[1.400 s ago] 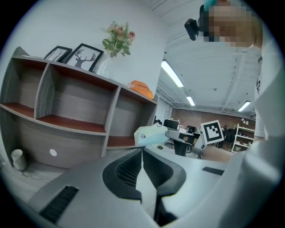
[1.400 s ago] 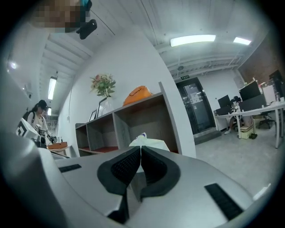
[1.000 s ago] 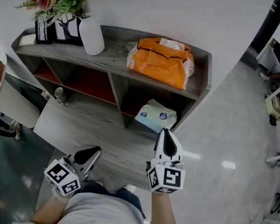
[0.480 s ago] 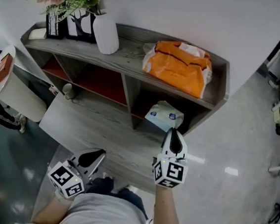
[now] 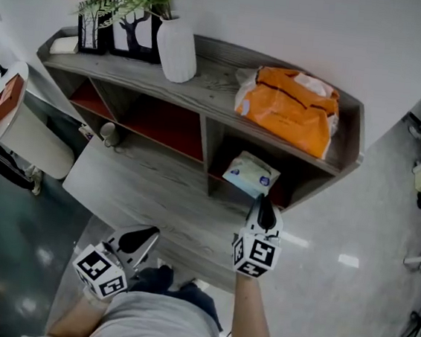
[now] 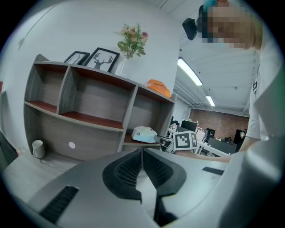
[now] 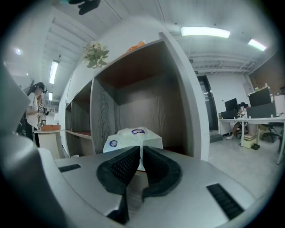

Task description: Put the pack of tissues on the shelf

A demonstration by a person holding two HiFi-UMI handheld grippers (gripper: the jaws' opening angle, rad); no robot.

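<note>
The pack of tissues (image 5: 249, 175), pale blue and white, lies in the lower right compartment of the grey wooden shelf (image 5: 211, 89). My right gripper (image 5: 261, 201) is shut, its tips right at the pack's near edge; whether they touch it I cannot tell. The right gripper view has the pack (image 7: 132, 135) just beyond the shut right gripper (image 7: 141, 153), resting on the compartment floor. My left gripper (image 5: 146, 233) hangs shut and empty near my body, well short of the shelf. From the left gripper (image 6: 142, 153) the pack (image 6: 144, 133) shows far off to the right.
An orange bag (image 5: 291, 109) lies on the shelf top at the right, with a white vase (image 5: 177, 48) of flowers and picture frames (image 5: 127, 32) at the left. A mug (image 5: 109, 132) stands on the low grey platform (image 5: 140, 194). A person (image 7: 35, 113) stands at a small table far left.
My right gripper has moved forward to the compartment's mouth, and the pack looks slightly deeper inside. My head has shifted, so the shelf sits further right. The left gripper has hardly moved.
</note>
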